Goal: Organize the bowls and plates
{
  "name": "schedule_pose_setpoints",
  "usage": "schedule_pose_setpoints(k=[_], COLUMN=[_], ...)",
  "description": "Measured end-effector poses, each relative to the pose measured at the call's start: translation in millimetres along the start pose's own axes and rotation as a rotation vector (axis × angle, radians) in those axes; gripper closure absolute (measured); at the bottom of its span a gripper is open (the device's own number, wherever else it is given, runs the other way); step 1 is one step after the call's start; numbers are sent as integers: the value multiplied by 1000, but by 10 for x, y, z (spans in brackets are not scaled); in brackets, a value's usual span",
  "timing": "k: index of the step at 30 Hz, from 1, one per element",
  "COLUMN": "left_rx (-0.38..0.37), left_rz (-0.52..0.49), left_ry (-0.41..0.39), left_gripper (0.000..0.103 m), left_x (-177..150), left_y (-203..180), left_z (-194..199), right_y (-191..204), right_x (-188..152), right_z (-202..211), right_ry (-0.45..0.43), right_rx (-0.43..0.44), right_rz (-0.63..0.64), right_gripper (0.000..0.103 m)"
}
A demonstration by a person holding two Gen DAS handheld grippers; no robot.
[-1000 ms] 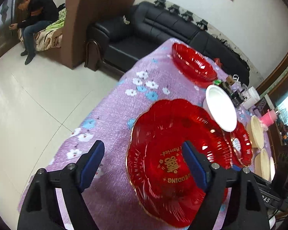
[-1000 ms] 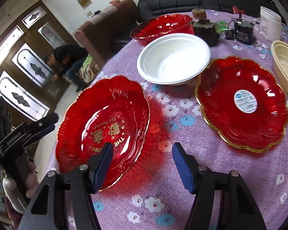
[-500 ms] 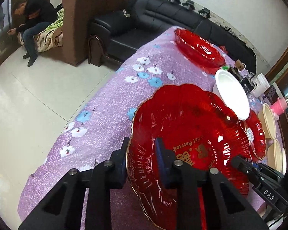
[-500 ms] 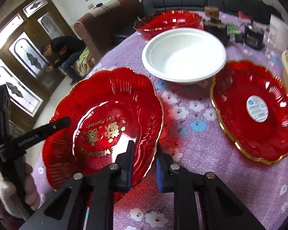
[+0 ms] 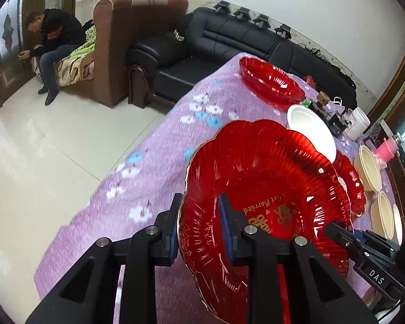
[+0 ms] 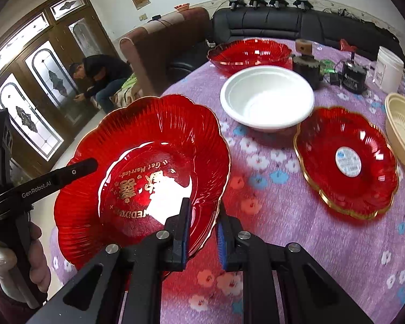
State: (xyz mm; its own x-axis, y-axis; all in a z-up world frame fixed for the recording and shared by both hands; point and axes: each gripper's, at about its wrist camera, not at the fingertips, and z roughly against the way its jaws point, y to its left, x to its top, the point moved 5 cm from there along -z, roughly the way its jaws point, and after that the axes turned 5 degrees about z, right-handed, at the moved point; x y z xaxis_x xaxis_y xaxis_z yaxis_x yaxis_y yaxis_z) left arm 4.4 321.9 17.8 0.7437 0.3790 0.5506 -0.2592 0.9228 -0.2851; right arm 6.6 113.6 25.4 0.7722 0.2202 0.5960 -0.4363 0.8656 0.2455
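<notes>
both grippers, left [image 5: 199, 232] and right [image 6: 202, 232], have fingers pinching opposite rims of the big red plate [image 6: 148, 167], lifting step underway; next probably stack it on the smaller red plate [image 6: 345, 159]

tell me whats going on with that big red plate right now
A person is holding the big red plate with a handheld gripper in each hand. The left gripper is shut on one edge of its rim, and the right gripper is shut on the opposite edge. The plate sits tilted above the purple floral tablecloth. Beside it on the table are a white bowl, a smaller red plate and a red bowl farther back.
</notes>
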Motion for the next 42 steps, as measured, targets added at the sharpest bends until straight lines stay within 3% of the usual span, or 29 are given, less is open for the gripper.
schedule_pose_setpoints(k=[12,13,15,17,22,26,30,42], left_rx=[43,53,60,59,83,74,53,2], left_rz=[30,29,40,62,103,128,122,38], left_ry=[43,37,28,10,-35,-87,-148,-167], left_gripper=[77,75,56,45,42,36,28,27], left_x=[-165,-160,-156,-153,-165,-212,-263,-460], left_y=[132,136,156,183,285,294,202,-193], left_z=[-180,-168,-119,-38,213,485,720,862], right_y=[-35,-21,-27,-3,-4,-100,-418,-1600], right_x=[-198,-201,-209,-235,-271,-348,-431,-566], right_z=[-168,-157,-153,-122,30,231,413,829], right_ry=[37,33,29,21,-19,-56,-90,-153], right_rx=[9,9,7,12,2,0,-37,-147], right_rz=[-36,-36,-41,-37,-19,-29,-94,-383], right_gripper=[83,83,83,79,63,60,55,55])
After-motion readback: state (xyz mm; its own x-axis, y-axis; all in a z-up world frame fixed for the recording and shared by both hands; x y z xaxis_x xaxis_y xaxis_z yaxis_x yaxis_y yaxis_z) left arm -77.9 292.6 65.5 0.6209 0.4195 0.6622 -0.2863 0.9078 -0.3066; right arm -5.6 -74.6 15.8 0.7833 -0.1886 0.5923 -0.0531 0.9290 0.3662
